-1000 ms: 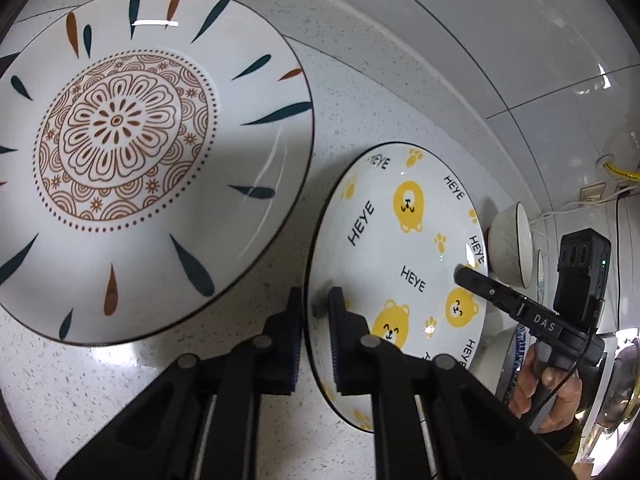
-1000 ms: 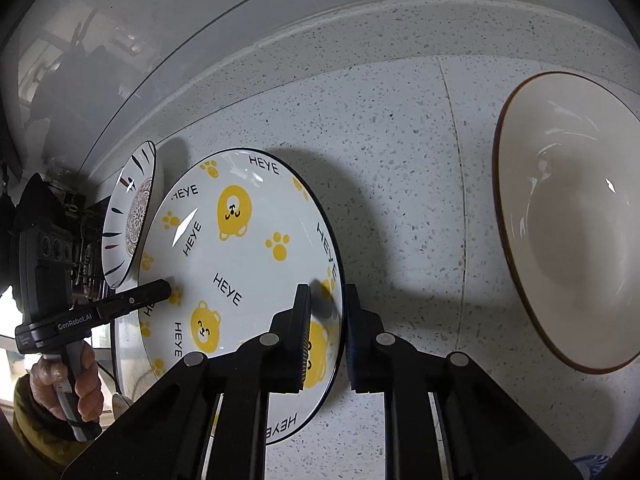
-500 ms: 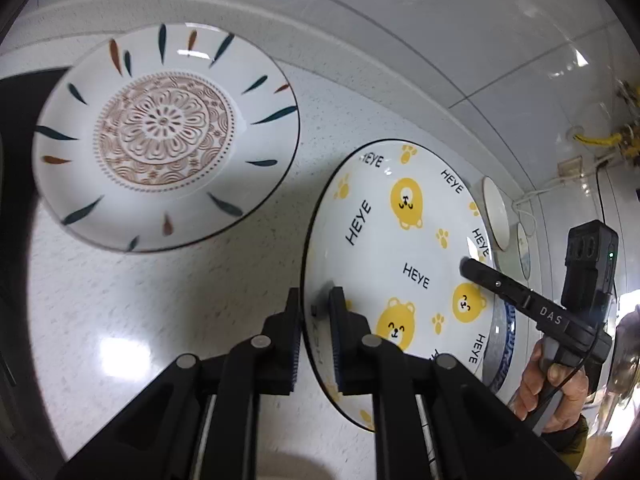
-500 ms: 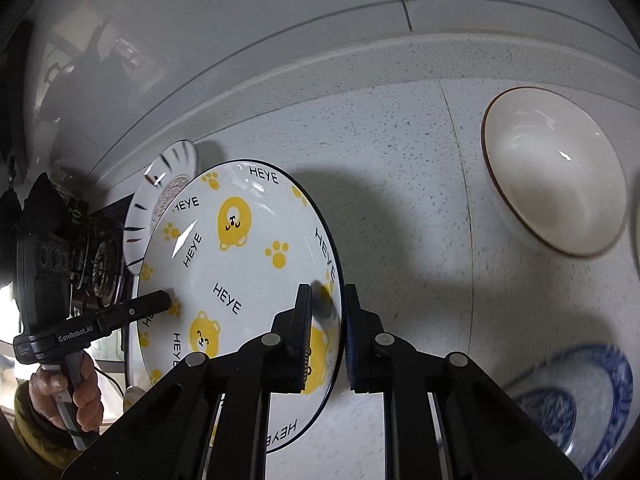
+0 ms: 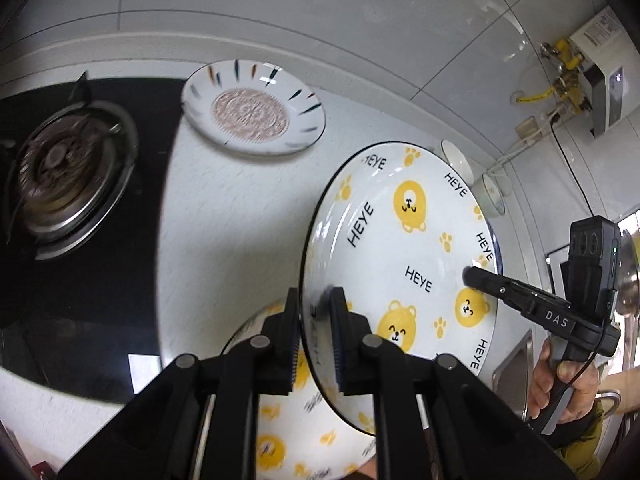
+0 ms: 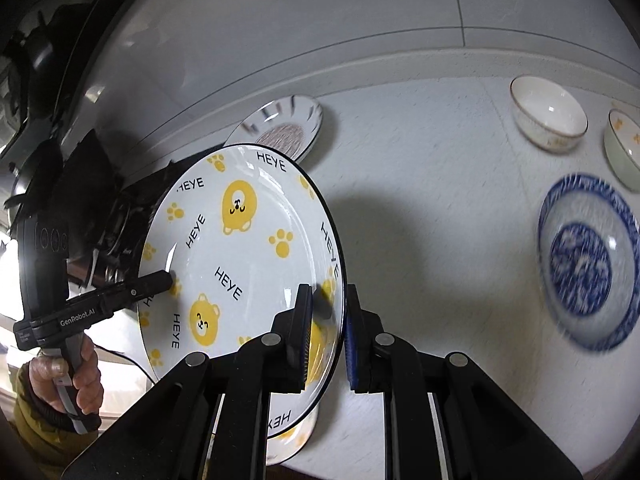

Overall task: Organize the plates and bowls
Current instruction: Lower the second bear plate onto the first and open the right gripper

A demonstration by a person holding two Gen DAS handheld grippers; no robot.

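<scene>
Left claw [image 5: 315,336] and right claw [image 6: 326,330] clamp bear plate [image 5: 400,256] rim

left gripper [image 5: 316,336]: matte black, two flat ribbed pads, round silver screws, white "GenRobot.AI" lettering
right gripper [image 6: 326,332]: matte black, blue-edged pad, silver screws, white "DAS" lettering, green light, black cable
sleeve [image 6: 36,436]: olive-yellow, padded cuff

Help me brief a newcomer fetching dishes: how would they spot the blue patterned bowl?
Start at the speckled white countertop, on the side away from the gas stove. Two pale bowls sit near the wall; the blue patterned bowl lies just in front of them. It alone has a dark blue rim and a blue centre medallion.
</scene>
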